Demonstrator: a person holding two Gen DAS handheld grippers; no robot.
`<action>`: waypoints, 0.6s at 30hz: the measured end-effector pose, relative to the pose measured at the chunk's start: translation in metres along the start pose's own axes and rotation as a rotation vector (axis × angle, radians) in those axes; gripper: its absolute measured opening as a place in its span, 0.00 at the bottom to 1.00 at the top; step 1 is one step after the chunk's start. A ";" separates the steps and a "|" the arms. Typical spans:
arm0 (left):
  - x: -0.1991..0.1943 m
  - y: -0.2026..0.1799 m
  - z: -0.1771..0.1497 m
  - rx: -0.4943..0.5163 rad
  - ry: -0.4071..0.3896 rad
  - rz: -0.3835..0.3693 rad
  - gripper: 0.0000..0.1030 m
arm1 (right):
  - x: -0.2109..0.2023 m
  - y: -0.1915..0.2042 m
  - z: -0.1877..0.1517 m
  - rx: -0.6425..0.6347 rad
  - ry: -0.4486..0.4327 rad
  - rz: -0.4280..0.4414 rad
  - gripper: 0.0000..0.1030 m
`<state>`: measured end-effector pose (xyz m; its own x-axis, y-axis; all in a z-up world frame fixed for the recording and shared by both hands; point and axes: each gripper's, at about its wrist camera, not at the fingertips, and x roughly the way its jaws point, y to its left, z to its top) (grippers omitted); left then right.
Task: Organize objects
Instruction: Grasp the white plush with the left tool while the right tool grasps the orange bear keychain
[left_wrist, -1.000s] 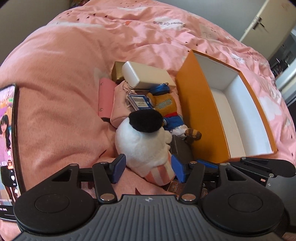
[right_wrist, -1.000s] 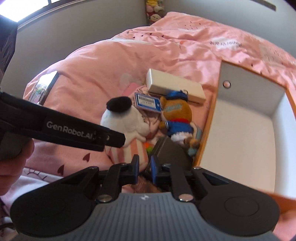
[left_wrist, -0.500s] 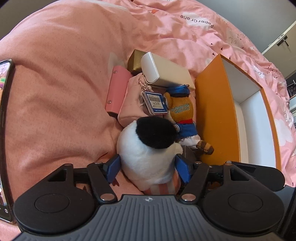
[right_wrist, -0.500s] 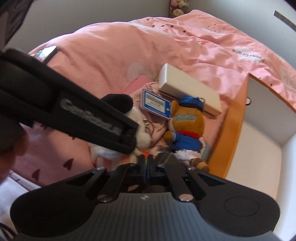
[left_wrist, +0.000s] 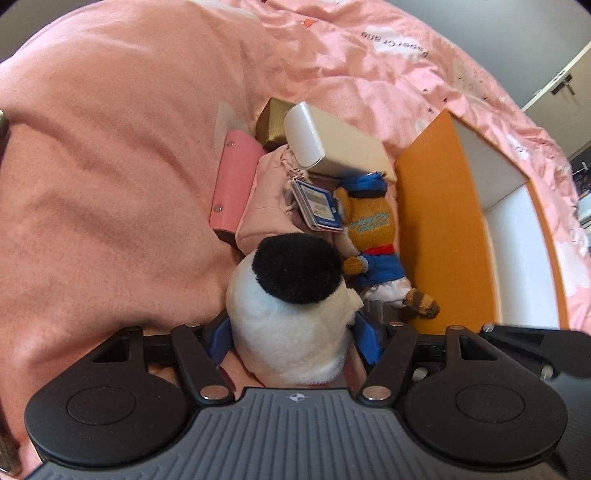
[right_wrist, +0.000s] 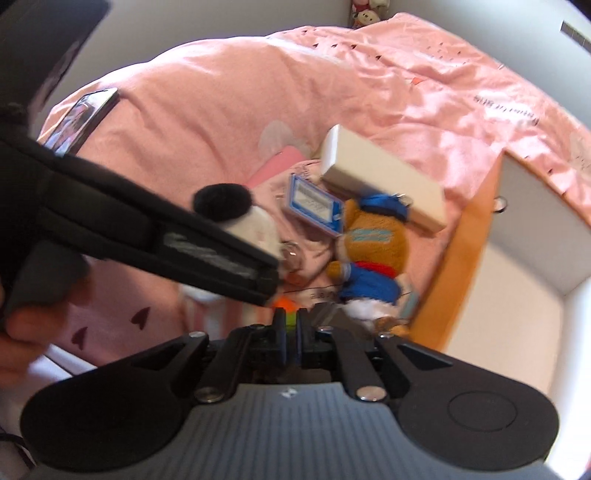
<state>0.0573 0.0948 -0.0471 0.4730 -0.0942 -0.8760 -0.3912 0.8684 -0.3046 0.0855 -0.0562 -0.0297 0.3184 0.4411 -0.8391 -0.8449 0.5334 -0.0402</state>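
At the lower centre of the left view, the white plush toy (left_wrist: 291, 332) is sitting between the left gripper (left_wrist: 291, 341)'s wide, released jaws, while the right gripper (right_wrist: 290, 328)'s jaws are staying nearly clenched.

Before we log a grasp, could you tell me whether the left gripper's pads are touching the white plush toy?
Cannot tell: in the left wrist view the left gripper straddles the white plush toy, whose fur hides the pad faces.

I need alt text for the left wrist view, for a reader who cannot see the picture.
The left gripper straddles a white plush toy with a black ear, its blue pads beside the toy's flanks, on a pink bed cover. Behind lie a bear plush in blue, a white box and a pink case; an open orange box stands right.
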 end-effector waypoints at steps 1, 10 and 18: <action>-0.005 -0.001 0.000 0.014 -0.014 -0.005 0.73 | -0.003 -0.002 0.001 -0.008 -0.003 -0.015 0.07; -0.034 -0.020 0.023 0.160 -0.143 0.001 0.73 | 0.011 -0.015 0.029 -0.099 0.025 -0.121 0.45; -0.021 -0.016 0.028 0.193 -0.153 0.041 0.73 | 0.050 -0.020 0.045 -0.183 0.126 -0.183 0.50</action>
<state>0.0759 0.0964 -0.0135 0.5794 0.0051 -0.8151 -0.2613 0.9484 -0.1798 0.1383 -0.0122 -0.0466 0.4261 0.2505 -0.8693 -0.8458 0.4514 -0.2845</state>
